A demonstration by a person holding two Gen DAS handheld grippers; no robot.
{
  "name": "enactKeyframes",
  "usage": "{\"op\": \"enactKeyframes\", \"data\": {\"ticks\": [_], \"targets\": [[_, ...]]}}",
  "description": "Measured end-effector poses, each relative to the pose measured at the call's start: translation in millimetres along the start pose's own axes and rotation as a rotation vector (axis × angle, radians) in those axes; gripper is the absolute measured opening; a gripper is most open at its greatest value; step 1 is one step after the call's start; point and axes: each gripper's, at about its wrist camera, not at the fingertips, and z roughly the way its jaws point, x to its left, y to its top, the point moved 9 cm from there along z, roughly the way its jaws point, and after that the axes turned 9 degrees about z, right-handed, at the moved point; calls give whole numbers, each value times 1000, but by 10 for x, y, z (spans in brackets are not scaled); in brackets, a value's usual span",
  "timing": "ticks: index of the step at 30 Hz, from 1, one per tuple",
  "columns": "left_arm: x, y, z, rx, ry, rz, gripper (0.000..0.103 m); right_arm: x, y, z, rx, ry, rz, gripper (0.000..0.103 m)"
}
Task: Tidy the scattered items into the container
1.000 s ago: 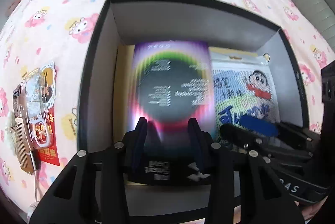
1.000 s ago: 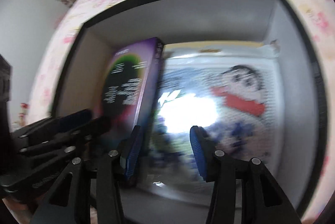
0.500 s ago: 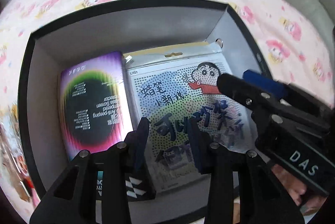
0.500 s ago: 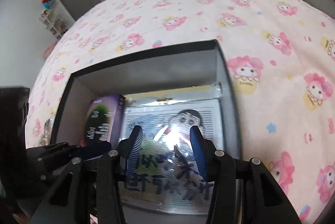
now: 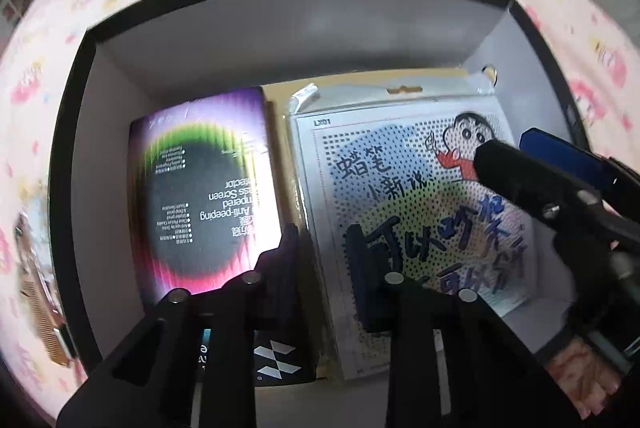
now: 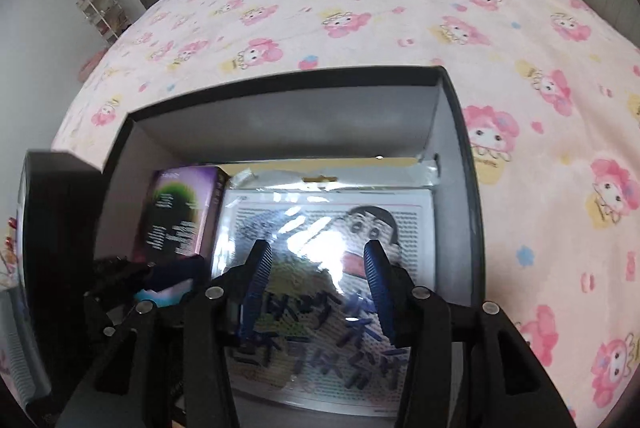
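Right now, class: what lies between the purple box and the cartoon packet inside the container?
A narrow strip of yellow-brown card, apparently a flat sheet under the cartoon packet, separates it from the purple box. The left wrist view shows it best.

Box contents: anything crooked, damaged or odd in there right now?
Mostly tidy. The purple box sits slightly tilted beside the flat cartoon packet, overlapping its left edge. No damage shows. Both grippers, left and right, are open and empty.
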Motion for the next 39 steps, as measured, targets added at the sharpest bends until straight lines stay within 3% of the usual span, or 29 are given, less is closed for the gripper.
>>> {"op": "enactKeyframes", "data": {"ticks": [6,7,10,15,20,25,29,31,36,39], "targets": [[39,70,4,-26,-139,-50,22,114,115,23,13,34,-16,44],[95,103,-31,-46,-132,-64,22,123,145,35,10,38,-21,44],[330,246,-135,-106,-19,-92,22,143,252,46,5,59,-20,44],[433,558,-113,-114,-14,-115,22,195,379,149,30,94,-18,43],[585,546,16,-87,-7,-120,22,208,299,338,98,116,-21,43],[887,677,50,-93,78,-144,22,231,178,508,159,112,-33,43],[955,690,178,-29,83,-154,22,224,166,556,156,85,-41,43],[938,618,262,18,34,-203,22,196,165,574,151,58,-50,43],[932,612,165,-20,13,-219,22,161,132,598,170,52,-60,43],[850,560,-100,-82,8,-201,24,155,124,583,164,35,-72,43]]}}
